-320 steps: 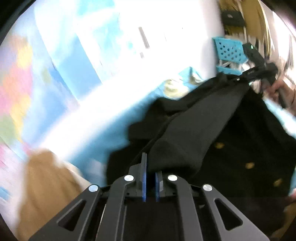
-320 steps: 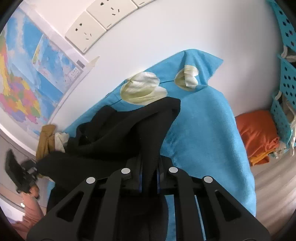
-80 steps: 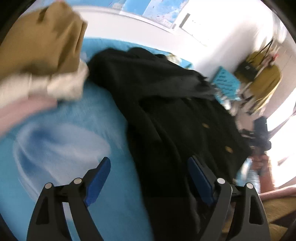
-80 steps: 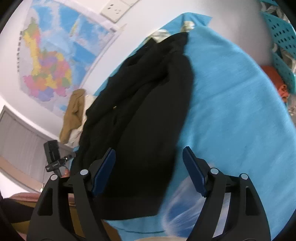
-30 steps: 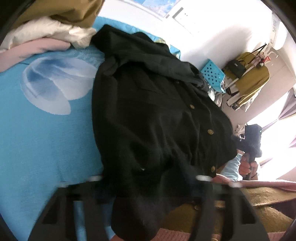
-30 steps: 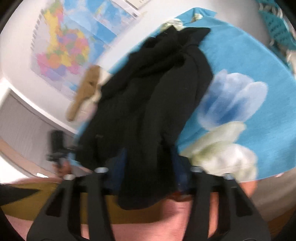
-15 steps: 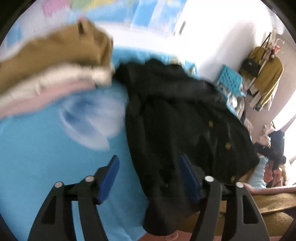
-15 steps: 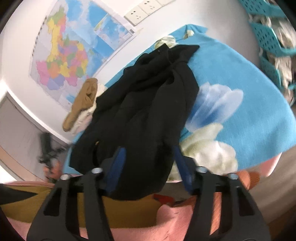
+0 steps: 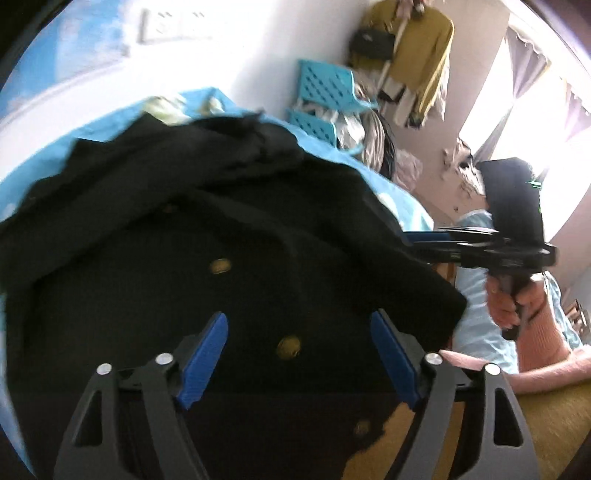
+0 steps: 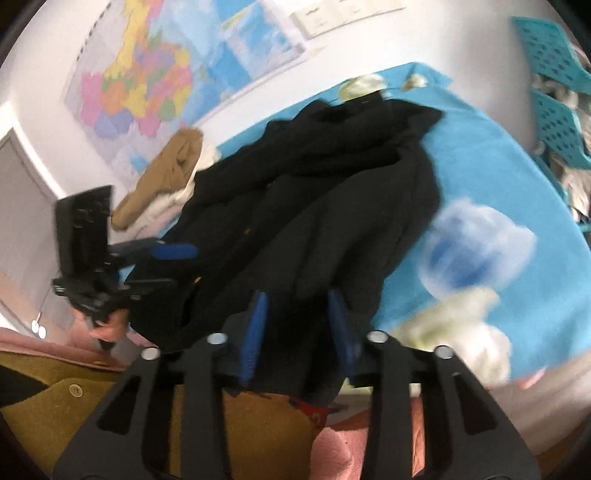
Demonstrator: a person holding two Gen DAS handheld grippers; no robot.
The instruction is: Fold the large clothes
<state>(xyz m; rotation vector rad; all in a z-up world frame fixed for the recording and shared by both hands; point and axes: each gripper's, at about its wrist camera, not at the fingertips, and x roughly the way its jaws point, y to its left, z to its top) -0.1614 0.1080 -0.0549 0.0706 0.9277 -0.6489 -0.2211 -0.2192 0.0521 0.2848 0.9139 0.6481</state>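
Black coat [image 9: 229, 236], matte wool, brass buttons, rumpled on blue cloth [image 10: 509, 177], left tongs [image 9: 299, 354] closing, empty, right tongs [image 10: 299, 325] opening around hem

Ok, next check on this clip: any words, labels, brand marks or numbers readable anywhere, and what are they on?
None can be read.
Wall map: coloured regions only; any lettering is too blurred.
Black coat: no label or tag shows; its gold buttons are too blurred for any marking.
Right gripper's housing: small green marks, too small to read.
Wall sockets: no readable print.
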